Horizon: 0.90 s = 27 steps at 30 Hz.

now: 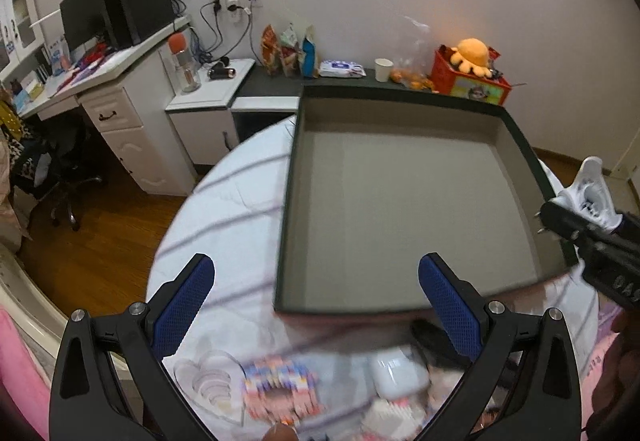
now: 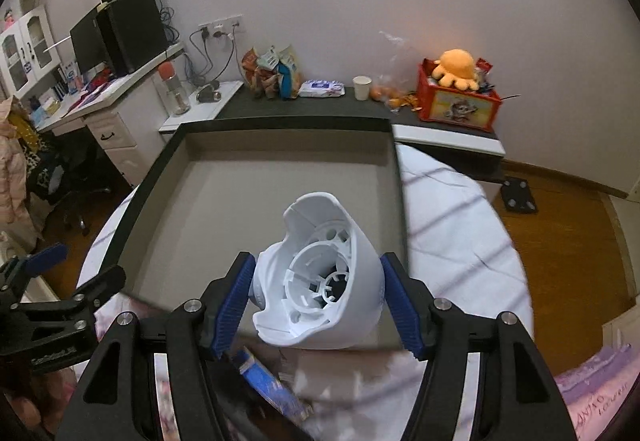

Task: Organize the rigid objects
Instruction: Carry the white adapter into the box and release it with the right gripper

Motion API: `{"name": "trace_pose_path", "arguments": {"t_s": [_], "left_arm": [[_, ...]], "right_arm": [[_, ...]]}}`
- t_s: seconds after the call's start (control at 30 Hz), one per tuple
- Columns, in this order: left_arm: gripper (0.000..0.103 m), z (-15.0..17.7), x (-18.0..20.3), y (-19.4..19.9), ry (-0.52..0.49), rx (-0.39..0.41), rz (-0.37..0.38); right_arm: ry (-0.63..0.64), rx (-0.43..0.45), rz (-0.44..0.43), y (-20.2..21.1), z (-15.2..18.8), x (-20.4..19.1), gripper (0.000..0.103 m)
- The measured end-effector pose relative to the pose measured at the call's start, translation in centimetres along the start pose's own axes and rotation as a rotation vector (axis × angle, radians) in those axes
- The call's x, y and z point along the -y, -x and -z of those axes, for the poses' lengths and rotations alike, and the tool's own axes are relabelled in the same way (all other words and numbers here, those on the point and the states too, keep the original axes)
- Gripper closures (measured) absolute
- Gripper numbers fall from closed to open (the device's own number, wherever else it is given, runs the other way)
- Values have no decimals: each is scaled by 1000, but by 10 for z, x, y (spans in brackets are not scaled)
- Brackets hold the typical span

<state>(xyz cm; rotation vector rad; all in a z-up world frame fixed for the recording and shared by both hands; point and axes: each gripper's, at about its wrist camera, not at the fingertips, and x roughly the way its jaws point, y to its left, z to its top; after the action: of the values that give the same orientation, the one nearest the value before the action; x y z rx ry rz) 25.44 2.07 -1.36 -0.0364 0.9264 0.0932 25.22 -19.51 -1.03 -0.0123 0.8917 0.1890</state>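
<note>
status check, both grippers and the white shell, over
Right gripper shut on white plastic shell, held over the tray's near edge. Left gripper open, nothing between the pads. Dark-rimmed tray has nothing inside, nothing in the way.

Each tool, left tool [image 1: 316, 281] and right tool [image 2: 318, 281], has black angular plastic arms with silver pivot screws, triangular cutouts and blue textured pads [image 1: 184, 301].
</note>
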Motion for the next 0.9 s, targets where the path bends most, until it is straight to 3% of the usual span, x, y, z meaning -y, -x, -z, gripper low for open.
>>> {"name": "trace_pose_path", "arguments": {"t_s": [0.3,0.5,0.57,0.73,0.9], "left_arm": [[0,-14,-2,-38,20,-33,0],[0,-11,0,-44,21,-51,24],[0,-9,-1,-40,23,-46,24],[0,-6,-6,-24,29,-21,26],[0,2,-10,-1,15,17,29]], "right_arm": [[42,-161,21,-78,3,-2,38],[130,-187,102,-86,4,-14,34],[127,-178,91,-84,5,-14,24],[84,-141,81,-73,6,-8,22],[18,-23,43,-28,7,0,16]]}}
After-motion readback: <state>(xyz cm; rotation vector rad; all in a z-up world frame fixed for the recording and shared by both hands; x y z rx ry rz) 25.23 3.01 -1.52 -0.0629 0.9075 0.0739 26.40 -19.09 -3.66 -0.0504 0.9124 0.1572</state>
